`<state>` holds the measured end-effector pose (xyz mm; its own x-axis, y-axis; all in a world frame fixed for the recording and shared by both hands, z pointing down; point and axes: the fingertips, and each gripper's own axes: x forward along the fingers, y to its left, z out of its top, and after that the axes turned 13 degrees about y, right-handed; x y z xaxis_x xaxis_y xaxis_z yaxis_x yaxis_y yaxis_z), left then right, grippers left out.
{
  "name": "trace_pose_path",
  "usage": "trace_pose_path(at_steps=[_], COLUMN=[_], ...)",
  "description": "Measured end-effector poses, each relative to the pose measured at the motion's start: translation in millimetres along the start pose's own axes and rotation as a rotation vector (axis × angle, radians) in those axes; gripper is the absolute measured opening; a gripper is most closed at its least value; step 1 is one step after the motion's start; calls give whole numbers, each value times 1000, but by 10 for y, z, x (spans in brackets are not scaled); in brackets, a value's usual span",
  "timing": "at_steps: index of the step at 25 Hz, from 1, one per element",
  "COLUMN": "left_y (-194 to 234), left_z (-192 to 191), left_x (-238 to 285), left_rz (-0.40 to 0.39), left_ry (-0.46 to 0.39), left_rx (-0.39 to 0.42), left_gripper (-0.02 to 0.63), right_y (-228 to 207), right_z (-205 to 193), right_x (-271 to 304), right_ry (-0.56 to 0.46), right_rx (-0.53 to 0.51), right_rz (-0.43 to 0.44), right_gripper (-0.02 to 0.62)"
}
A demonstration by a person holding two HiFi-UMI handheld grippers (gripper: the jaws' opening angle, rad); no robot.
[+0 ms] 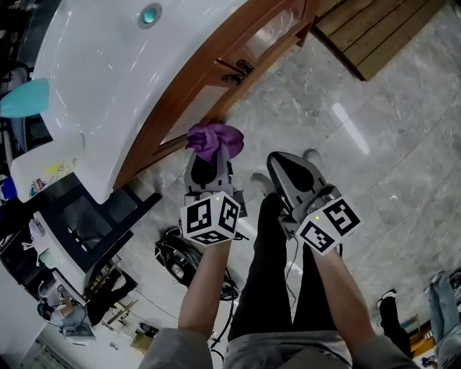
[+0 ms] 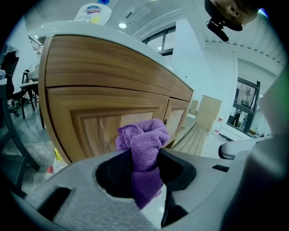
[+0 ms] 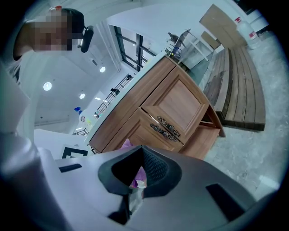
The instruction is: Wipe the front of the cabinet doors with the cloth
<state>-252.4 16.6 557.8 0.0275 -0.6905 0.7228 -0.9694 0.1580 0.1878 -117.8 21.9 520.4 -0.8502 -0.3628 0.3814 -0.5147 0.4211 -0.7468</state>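
A crumpled purple cloth (image 1: pixel 215 139) sticks out of my left gripper (image 1: pixel 212 156), which is shut on it. In the left gripper view the cloth (image 2: pixel 144 146) bulges above the jaws, just in front of a wooden cabinet door (image 2: pixel 97 126); I cannot tell if it touches the wood. The head view puts the cloth at the cabinet front (image 1: pixel 189 112), left of the metal door handles (image 1: pixel 236 72). My right gripper (image 1: pixel 289 171) hangs beside it, over the floor, shut and empty. In the right gripper view the paneled doors (image 3: pixel 180 101) and ornate handles (image 3: pixel 165 128) lie ahead.
A white countertop (image 1: pixel 108 72) with a teal drain button (image 1: pixel 150 14) overhangs the cabinet. A slatted wooden platform (image 1: pixel 374 29) lies on the marble floor to the right. Black cables (image 1: pixel 176 259) lie by the person's legs (image 1: pixel 274 288). A bottle (image 2: pixel 92 11) stands on the counter.
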Motion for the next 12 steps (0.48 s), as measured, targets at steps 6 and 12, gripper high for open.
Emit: trace_pose_path(at_steps=[6, 12], left_y=[374, 629], left_z=[-192, -340], left_x=[1, 38], left_rz=[67, 105], left_ry=[15, 34], left_rx=[-36, -51], left_gripper=[140, 140], right_y=[2, -15], right_z=[-141, -227], right_x=[66, 115], right_ry=[14, 22], right_rx=[6, 9], right_rz=[0, -9], right_gripper=[9, 9])
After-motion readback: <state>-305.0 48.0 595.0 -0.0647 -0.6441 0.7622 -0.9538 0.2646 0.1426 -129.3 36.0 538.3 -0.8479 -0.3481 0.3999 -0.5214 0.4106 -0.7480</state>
